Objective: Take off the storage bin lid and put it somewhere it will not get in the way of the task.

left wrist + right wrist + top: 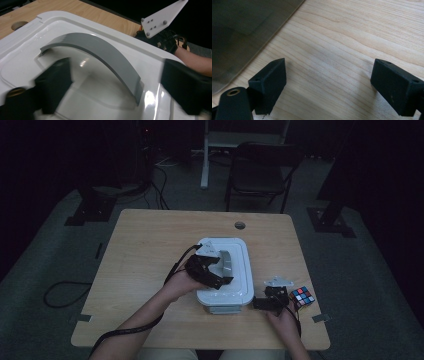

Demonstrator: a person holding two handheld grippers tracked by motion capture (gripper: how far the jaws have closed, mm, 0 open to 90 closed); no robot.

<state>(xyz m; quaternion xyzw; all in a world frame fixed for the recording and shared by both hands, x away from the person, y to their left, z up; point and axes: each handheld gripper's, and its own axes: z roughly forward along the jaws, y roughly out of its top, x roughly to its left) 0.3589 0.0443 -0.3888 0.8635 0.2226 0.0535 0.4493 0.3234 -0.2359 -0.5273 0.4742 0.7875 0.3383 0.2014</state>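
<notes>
A white lidded box [239,251] stands in the middle of the wooden table. An arched grey handle [228,263] rises from its lid [82,22]. My left gripper [219,271] hovers just over the lid. In the left gripper view the handle [105,53] runs between the two black jaws of that gripper [117,87], which stand apart on either side without touching it. My right gripper [259,303] rests low on the table beside the box's near right corner. It is open [328,85] over bare wood, with nothing between the fingers.
A colourful puzzle cube [301,297] lies on the table just right of the right gripper. A round cable hole [240,225] sits near the table's far edge. A dark chair [260,170] stands beyond the table. The box's side wall [242,32] rises left of the right gripper.
</notes>
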